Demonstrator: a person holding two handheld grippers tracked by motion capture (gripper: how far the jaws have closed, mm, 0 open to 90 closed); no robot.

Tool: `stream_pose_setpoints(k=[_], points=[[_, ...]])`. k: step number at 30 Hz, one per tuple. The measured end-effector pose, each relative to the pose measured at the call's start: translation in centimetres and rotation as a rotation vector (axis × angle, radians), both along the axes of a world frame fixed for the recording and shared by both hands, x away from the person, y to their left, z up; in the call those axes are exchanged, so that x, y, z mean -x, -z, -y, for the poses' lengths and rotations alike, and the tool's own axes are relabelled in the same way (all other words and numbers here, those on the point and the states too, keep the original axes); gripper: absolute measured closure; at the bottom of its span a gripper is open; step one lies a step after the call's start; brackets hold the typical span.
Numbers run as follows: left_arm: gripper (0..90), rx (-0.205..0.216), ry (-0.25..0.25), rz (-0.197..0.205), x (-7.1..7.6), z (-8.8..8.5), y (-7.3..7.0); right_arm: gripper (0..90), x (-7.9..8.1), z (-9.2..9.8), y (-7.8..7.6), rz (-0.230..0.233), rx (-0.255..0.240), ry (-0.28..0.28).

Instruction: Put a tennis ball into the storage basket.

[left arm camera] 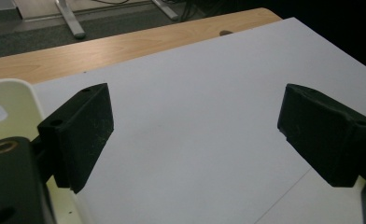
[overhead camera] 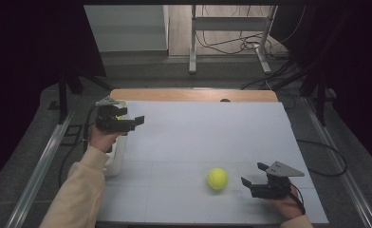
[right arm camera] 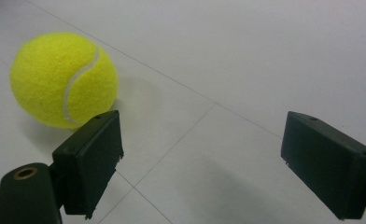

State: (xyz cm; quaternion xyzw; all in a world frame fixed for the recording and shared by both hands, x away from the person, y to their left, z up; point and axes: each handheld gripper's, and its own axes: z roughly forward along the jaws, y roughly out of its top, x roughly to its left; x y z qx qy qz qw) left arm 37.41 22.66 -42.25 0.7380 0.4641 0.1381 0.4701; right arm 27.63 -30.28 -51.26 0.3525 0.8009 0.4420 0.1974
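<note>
A yellow tennis ball [overhead camera: 217,178] lies on the white board [overhead camera: 198,137] near its front edge. My right gripper [overhead camera: 251,174] rests just right of the ball, open and pointing left toward it, with a small gap between them. In the right gripper view the ball [right arm camera: 62,79] sits beyond the left jaw, outside the open right gripper [right arm camera: 202,126]. My left gripper [overhead camera: 136,122] hovers at the board's far left, over a white bin [overhead camera: 114,159], open and empty. In the left gripper view the open left gripper [left arm camera: 195,112] has only bare board between its jaws, with the bin's rim [left arm camera: 13,95] at left.
The wooden tabletop [overhead camera: 193,94] shows past the board's far edge. Beyond the table stand a metal frame [overhead camera: 229,23] and floor cables [overhead camera: 243,45]. Metal rails [overhead camera: 41,161] run along both sides, with dark curtains behind them.
</note>
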Motion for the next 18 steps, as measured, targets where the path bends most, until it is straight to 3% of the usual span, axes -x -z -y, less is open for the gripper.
stream_pose_setpoints(k=[4,10,18], points=[[11.9,-0.001,0.023,0.005,0.3,0.7,0.0,13.5,0.0,0.2,0.0,-0.001,0.0,0.008],[12.0,0.021,0.095,0.006,1.1,2.2,0.3,13.6,-0.1,0.2,0.0,0.001,0.002,0.009],[12.0,0.017,0.142,0.014,1.7,3.6,0.4,13.6,-0.1,0.3,0.0,0.003,-0.001,0.011]])
